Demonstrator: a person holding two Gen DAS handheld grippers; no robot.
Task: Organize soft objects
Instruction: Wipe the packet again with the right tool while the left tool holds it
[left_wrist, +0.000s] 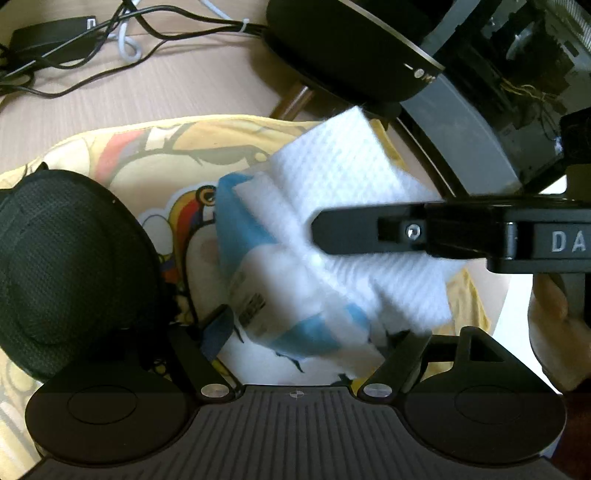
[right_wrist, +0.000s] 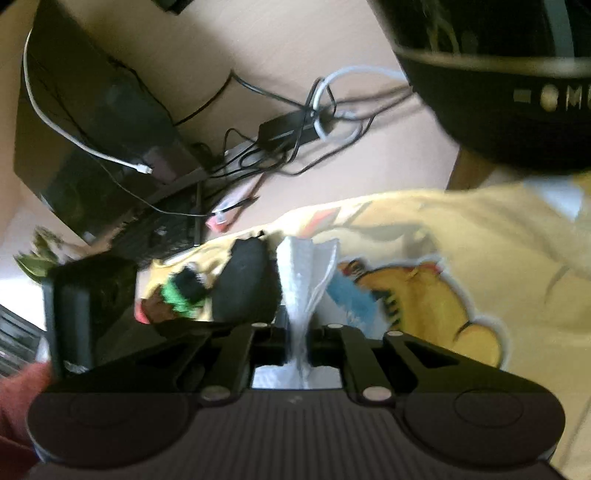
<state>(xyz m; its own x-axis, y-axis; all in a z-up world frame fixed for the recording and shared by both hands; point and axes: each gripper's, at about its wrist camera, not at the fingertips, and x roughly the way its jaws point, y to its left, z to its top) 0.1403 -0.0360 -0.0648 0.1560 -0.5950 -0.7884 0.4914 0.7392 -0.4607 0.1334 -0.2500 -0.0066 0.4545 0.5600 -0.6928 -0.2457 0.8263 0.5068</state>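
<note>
- Right gripper (right_wrist: 300, 332) has its fingers pinched tight on a white waffle-textured cloth (right_wrist: 306, 273), which rises in a narrow fold out from between them.
- Left gripper (left_wrist: 295, 332) stands spread wide, its fingers either side of a blue-and-white plastic packet (left_wrist: 258, 266); whether they touch it I cannot tell.
- From the left wrist view the white cloth (left_wrist: 351, 192) drapes over that packet, with the right gripper's black finger (left_wrist: 369, 230) lying across it.
- Under it all lies a yellow fabric with cartoon prints (left_wrist: 155, 147).
- Black mesh cap (left_wrist: 62, 266) sits on the yellow fabric, left of the packet.
- Beyond the yellow fabric, tangled black cables (right_wrist: 266, 147) sprawl on the pale floor (left_wrist: 184, 85).
</note>
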